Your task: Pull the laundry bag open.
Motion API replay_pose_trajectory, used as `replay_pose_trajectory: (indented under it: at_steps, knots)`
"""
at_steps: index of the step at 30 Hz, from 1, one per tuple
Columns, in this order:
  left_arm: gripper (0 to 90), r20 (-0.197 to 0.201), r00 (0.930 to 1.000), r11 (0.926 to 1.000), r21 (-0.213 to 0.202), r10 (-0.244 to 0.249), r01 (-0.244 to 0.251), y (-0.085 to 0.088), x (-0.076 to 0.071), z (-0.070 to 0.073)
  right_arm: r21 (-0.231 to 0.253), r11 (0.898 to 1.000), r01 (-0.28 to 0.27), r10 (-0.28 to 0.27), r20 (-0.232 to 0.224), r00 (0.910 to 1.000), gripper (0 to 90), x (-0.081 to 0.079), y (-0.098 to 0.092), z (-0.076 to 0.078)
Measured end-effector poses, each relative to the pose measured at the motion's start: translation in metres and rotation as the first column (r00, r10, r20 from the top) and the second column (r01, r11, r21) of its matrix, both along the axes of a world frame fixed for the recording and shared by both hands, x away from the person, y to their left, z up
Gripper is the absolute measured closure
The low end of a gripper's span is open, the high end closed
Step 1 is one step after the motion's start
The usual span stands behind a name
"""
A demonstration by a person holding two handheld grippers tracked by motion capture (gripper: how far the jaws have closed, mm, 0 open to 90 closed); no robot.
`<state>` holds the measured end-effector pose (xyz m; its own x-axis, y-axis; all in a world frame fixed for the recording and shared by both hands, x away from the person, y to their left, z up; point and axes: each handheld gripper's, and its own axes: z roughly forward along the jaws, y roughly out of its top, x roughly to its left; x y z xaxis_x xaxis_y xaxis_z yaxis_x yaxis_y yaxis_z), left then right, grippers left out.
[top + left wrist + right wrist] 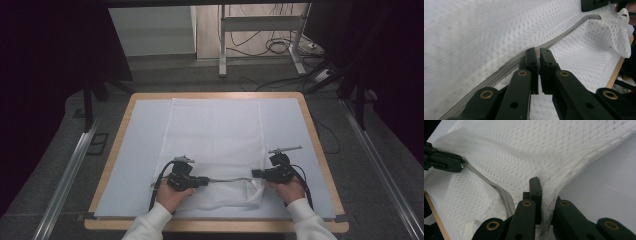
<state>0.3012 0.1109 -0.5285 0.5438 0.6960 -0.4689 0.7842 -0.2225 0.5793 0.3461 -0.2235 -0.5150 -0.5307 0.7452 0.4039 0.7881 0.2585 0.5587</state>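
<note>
A white mesh bag (215,135) lies flat along the middle of the table, with a grey zipper (230,179) across its near end. My left gripper (204,181) is shut on the zipper pull (538,53), and the zipper track (571,27) runs away toward the far corner. My right gripper (256,174) is shut on the bag's near right edge (549,195), holding that corner raised and bunched. In the right gripper view the zipper (499,191) leads to my left gripper (461,164). In the left gripper view the right gripper (596,3) sits at the top right.
The bag rests on a pale mat (145,150) over a wooden-edged table (112,165). Metal rails (65,175) run along both sides on the floor. A white frame (222,45) and loose cables (280,47) stand beyond the far edge.
</note>
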Motion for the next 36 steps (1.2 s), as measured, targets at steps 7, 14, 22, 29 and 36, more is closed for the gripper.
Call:
replay_pose_trajectory:
  at_steps: [7, 14, 22, 29, 36]
  knots:
    - [87.1, 0.0, 0.9992, 0.9991, 0.017, 0.04, -0.04, 0.02, -0.002, -0.001, -0.014, 1.0, 0.015, -0.015, 0.006, 0.9999, 88.4, 0.002, -0.002, -0.001]
    - [87.0, 0.0, 0.999, 0.9987, 0.027, 0.044, -0.044, 0.026, -0.004, 0.0, -0.018, 1.0, 0.012, -0.012, 0.005, 0.9999, 88.3, 0.001, -0.001, -0.002]
    - [87.0, -0.001, 0.9983, 0.9981, 0.021, 0.058, -0.058, 0.033, -0.005, 0.001, -0.016, 1.0, 0.009, -0.009, 0.01, 0.9999, 88.3, 0.001, -0.002, -0.002]
    - [87.0, 0.001, 0.9977, 0.9975, 0.021, 0.068, -0.068, 0.039, -0.006, 0.002, -0.012, 1.0, 0.009, -0.009, 0.018, 0.9998, 88.3, 0.001, -0.002, -0.002]
    - [87.0, -0.001, 0.9972, 0.9971, 0.013, 0.075, -0.075, 0.046, -0.008, 0.002, -0.012, 1.0, 0.009, -0.008, 0.016, 0.9998, 88.3, 0.0, -0.002, -0.002]
